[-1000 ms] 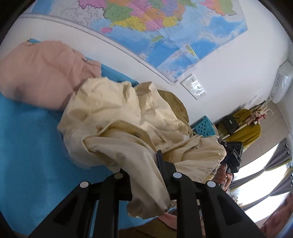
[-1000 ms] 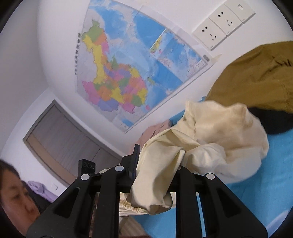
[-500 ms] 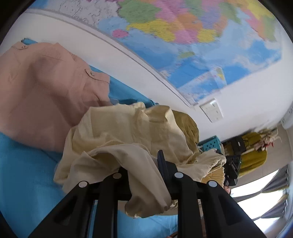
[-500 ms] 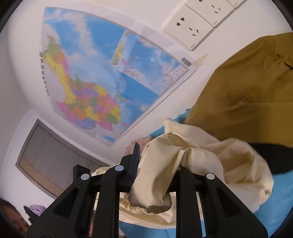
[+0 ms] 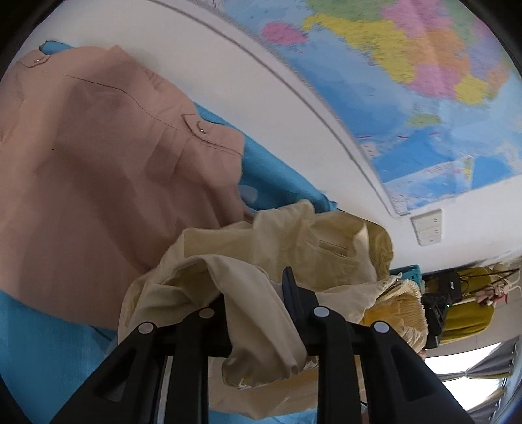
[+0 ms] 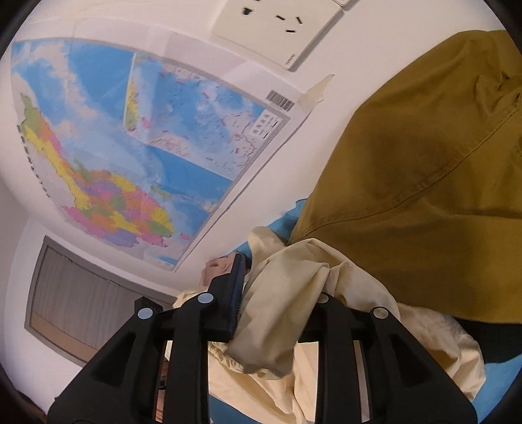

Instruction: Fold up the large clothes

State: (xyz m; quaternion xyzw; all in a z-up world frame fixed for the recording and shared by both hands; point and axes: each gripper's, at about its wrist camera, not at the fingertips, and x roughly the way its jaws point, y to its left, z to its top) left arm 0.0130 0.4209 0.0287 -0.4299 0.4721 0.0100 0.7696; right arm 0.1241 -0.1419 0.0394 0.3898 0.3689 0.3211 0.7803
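A crumpled cream garment (image 5: 293, 241) lies on the blue bed cover (image 5: 32, 352). A fold of it runs between the jaws of my left gripper (image 5: 254, 290), which is shut on it. In the right wrist view another bunch of the cream garment (image 6: 440, 352) fills my right gripper (image 6: 280, 283). Its jaws are opening, with the cloth still between them and against the ribbed left pad (image 6: 236, 293). The right pad is hidden under fabric.
A pink garment (image 5: 114, 163) lies spread at the left, touching the cream one. An olive garment (image 6: 424, 163) is heaped close on the right. The white wall with a map (image 6: 130, 146) and a socket (image 6: 277, 22) is near. A teal basket (image 5: 407, 272) stands far right.
Both grippers have carried the cream garment toward the wall. The pink and olive garments, the map and the socket look larger. The person's face has left the right wrist view.
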